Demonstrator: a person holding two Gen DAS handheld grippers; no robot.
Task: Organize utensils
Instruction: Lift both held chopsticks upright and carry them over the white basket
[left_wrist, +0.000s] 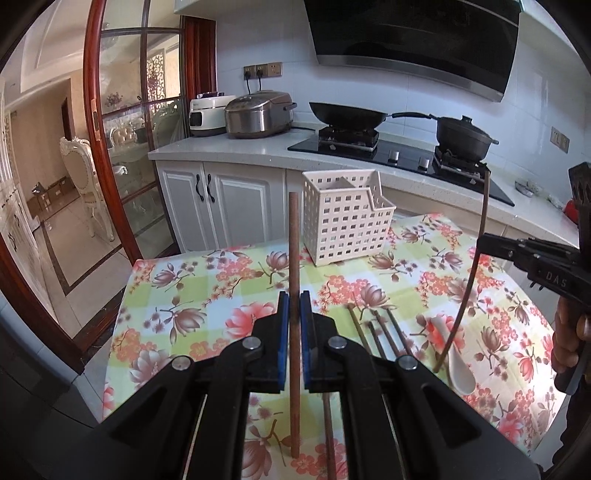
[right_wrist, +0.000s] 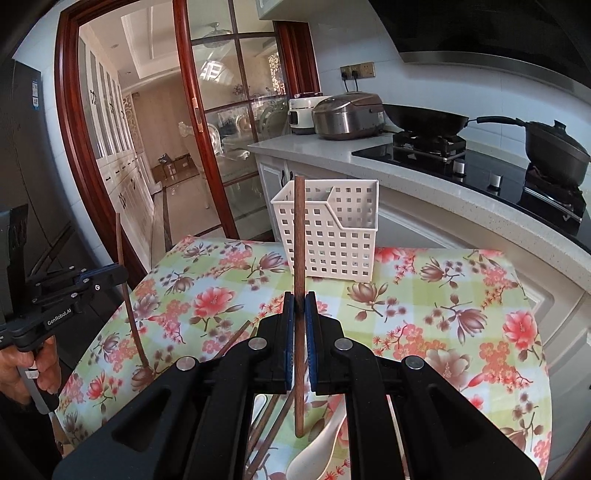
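My left gripper (left_wrist: 294, 314) is shut on a brown chopstick (left_wrist: 294, 258), held upright above the table. My right gripper (right_wrist: 302, 314) is shut on another brown chopstick (right_wrist: 299, 240), also upright. Each gripper shows in the other's view: the right gripper (left_wrist: 484, 242) with its chopstick (left_wrist: 476, 254), and the left gripper (right_wrist: 120, 273) with its chopstick (right_wrist: 125, 280). A white perforated utensil basket (left_wrist: 345, 221) (right_wrist: 330, 229) stands at the table's far side. Several loose chopsticks (left_wrist: 376, 328) and a white spoon (left_wrist: 456, 354) lie on the floral tablecloth; the spoon also shows in the right wrist view (right_wrist: 317, 450).
The table with its floral cloth (left_wrist: 207, 295) stands before a white counter (left_wrist: 229, 151) with a rice cooker (left_wrist: 258, 114), a wok (left_wrist: 347, 112) and a black pot (left_wrist: 463, 134) on a stove. A glass sliding door (left_wrist: 129, 110) is at left.
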